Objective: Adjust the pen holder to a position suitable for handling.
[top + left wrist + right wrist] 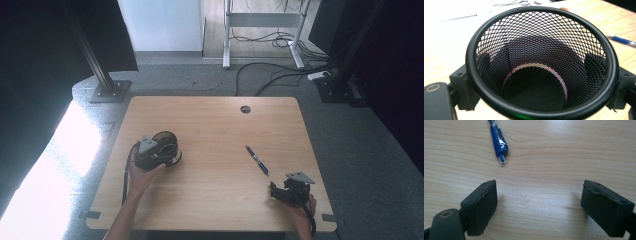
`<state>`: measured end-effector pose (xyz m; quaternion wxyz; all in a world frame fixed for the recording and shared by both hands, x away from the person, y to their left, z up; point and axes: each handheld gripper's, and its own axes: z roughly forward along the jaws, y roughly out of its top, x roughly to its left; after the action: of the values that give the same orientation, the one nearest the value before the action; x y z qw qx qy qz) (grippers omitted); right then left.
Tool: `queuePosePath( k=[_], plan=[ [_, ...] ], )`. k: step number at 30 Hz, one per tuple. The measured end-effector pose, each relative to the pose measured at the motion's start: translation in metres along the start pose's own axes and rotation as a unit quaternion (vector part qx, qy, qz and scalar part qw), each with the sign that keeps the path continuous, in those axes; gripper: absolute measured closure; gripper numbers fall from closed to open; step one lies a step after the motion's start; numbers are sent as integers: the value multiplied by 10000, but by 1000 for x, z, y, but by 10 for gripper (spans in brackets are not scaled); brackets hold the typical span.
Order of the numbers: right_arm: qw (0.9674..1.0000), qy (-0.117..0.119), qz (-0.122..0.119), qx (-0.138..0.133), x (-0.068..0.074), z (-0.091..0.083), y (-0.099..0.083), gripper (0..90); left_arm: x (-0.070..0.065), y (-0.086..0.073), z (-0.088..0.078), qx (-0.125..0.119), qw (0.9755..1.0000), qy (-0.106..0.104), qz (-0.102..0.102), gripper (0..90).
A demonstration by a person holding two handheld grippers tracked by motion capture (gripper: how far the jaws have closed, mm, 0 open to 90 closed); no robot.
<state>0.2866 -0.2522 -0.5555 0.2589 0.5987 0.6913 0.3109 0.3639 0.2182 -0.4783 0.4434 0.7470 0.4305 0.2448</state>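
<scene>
High view: left gripper (159, 150) has its jaws clamped on the sides of the mesh cup (166, 146), left side of the table (210, 130), mouth tipped toward the pen (257, 160). Right gripper (278, 190) sits just short of the pen's near end, jaws wide apart, empty. Likely next: pen into cup. Centre the jaws over the barrel, close across it, not along.

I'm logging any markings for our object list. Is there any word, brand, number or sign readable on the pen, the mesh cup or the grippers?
None can be read.
Blue pen: no print visible on the barrel.
Black mesh cup: no label visible.
Table: bare wood, no sign.
</scene>
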Motion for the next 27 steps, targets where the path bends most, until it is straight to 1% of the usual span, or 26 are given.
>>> queuePosePath(
  k=[5, 13, 18, 27],
  plan=[
    [10000, 0, 1, 1, 0, 0, 0, 132, -5, 1, 2, -10, 10000, -76, 22, 97],
    [10000, -1, -1, -1, 0, 0, 0, 132, -12, 0, 4, 1, 9999, -107, 56, 97],
    [10000, 0, 2, 1, 0, 0, 0, 132, -17, -1, 5, 9, 9998, -165, 63, 96],
    [10000, -9, 13, 2, 0, 0, 0, 134, -33, -2, 9, -22, 9994, -334, 113, 97]
  ],
)
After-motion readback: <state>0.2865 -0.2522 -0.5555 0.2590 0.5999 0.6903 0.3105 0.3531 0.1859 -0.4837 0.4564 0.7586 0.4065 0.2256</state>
